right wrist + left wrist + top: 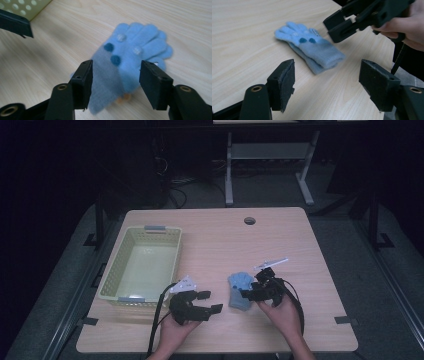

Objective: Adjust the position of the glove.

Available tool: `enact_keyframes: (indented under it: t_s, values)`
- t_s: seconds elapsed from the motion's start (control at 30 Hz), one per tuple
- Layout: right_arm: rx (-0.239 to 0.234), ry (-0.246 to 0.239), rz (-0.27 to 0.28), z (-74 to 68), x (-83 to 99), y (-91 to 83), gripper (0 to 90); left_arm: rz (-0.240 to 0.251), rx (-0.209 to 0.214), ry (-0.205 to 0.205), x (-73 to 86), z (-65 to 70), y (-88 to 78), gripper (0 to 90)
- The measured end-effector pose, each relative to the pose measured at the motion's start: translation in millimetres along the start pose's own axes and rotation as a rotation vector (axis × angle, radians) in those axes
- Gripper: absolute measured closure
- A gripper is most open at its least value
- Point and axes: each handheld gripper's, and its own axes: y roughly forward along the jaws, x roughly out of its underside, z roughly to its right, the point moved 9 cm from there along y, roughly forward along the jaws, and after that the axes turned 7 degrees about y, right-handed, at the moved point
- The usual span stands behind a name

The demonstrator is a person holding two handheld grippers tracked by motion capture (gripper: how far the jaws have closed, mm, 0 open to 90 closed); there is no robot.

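Right gripper view: blue glove [130, 57] lies flat between parted fingers [156, 83], unclamped.

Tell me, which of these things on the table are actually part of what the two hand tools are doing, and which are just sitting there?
In the job:
- blue gloves, lying on the table
- right gripper, jaws open over the gloves
- left gripper, open, beside them

Lying about:
- yellow basket, nothing visible in it
- small white item behind the right gripper; too small to identify
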Motion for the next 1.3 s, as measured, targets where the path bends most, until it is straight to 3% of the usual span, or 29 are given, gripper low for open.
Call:
enact_keyframes:
  t_s: [0.23,0.33,0.43,0.53,0.63,0.77,1.0,1.3]
  values:
    - [-0.037,0.072,0.03,14.3,11.6,-5.5,39.2,-0.031,0.024,-0.063,-9.7,-1.9,15.2,27.0]
    - [-0.063,0.121,0.039,16.8,15.0,-6.5,40.6,-0.052,0.021,-0.085,-13.6,-3.5,23.9,27.1]
    - [-0.074,0.137,0.051,17.4,16.5,-6.2,42.5,-0.071,0.027,-0.116,-15.0,-5.7,32.9,28.1]
    - [-0.082,0.152,0.05,16.8,18.4,-5.2,42.6,-0.095,0.045,-0.188,-13.6,-9.4,42.8,29.0]
    - [-0.071,0.161,0.041,18.5,21.1,-1.9,42.5,-0.119,0.032,-0.23,-10.2,-15.5,50.1,29.7]
    - [-0.102,0.21,0.029,20.3,24.2,2.9,42.8,-0.116,0.054,-0.314,-10.0,-18.6,57.3,31.0]
    - [-0.153,0.256,0.024,20.3,26.7,9.6,45.3,-0.158,0.066,-0.332,-6.4,-19.8,67.2,38.3]
    - [-0.161,0.275,0.002,17.9,29.3,17.6,47.9,-0.189,0.102,-0.338,-0.8,-16.5,75.9,49.0]
